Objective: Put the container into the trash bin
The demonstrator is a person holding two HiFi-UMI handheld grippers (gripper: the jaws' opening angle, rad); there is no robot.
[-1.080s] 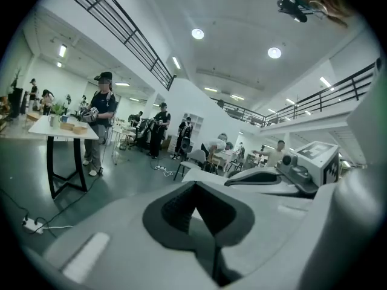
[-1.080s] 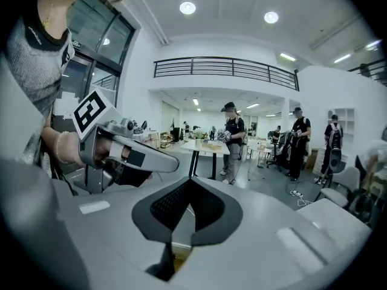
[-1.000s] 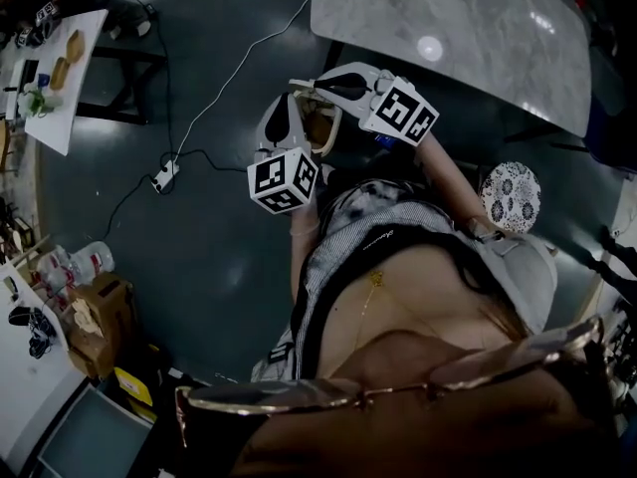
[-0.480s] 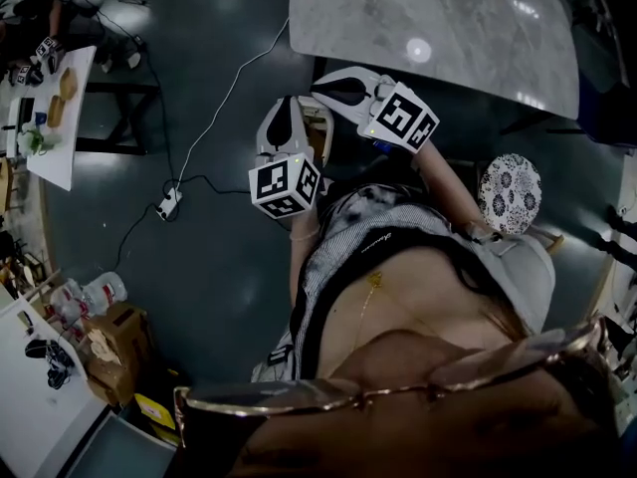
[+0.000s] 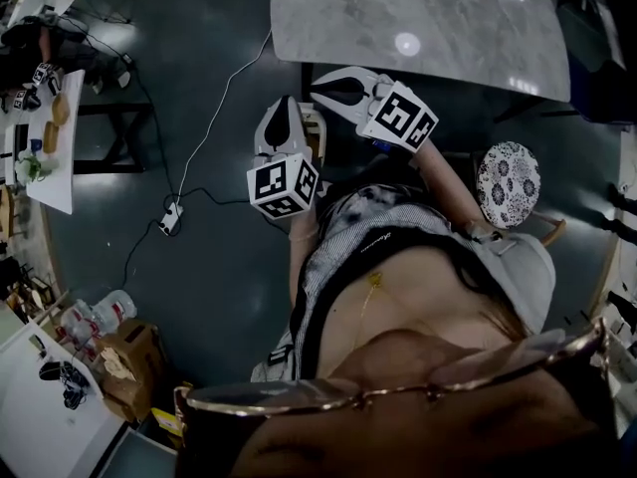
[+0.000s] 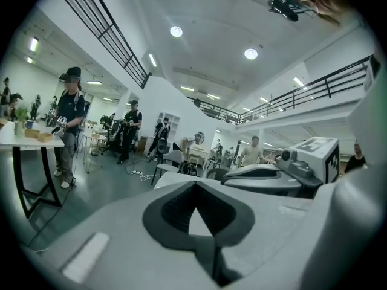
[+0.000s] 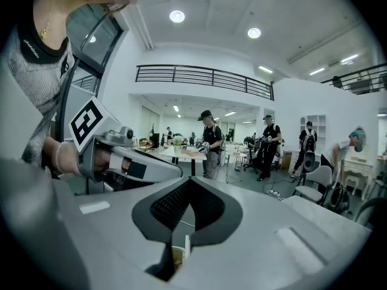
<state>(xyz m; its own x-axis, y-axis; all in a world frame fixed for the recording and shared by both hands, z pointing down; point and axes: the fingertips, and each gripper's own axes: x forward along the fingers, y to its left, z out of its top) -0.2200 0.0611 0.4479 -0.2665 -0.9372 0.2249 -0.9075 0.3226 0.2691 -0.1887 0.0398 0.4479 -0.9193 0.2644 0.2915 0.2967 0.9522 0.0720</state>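
My right gripper (image 5: 318,86) (image 7: 188,182) is shut on the thin white rim of a small pale container (image 7: 177,257), which hangs below its jaws. In the head view only a sliver of the container (image 5: 318,129) shows between the two grippers. My left gripper (image 5: 287,106) (image 6: 195,185) is held close beside it at the left, its jaws shut with nothing in them. Both grippers are in the air in front of the person's chest, pointing a little below level. I cannot pick out a trash bin in any view.
A marble-topped table (image 5: 418,18) lies just ahead of the grippers, a round patterned stool (image 5: 508,185) at the right. A white cable and power strip (image 5: 169,217) lie on the dark floor. Cardboard boxes (image 5: 129,361) and bottles sit lower left. Several people stand at tables (image 7: 187,153) beyond.
Both grippers have drifted a short way together, still side by side, and the container stays in the right one. The marble table has slid leftward in the head view.
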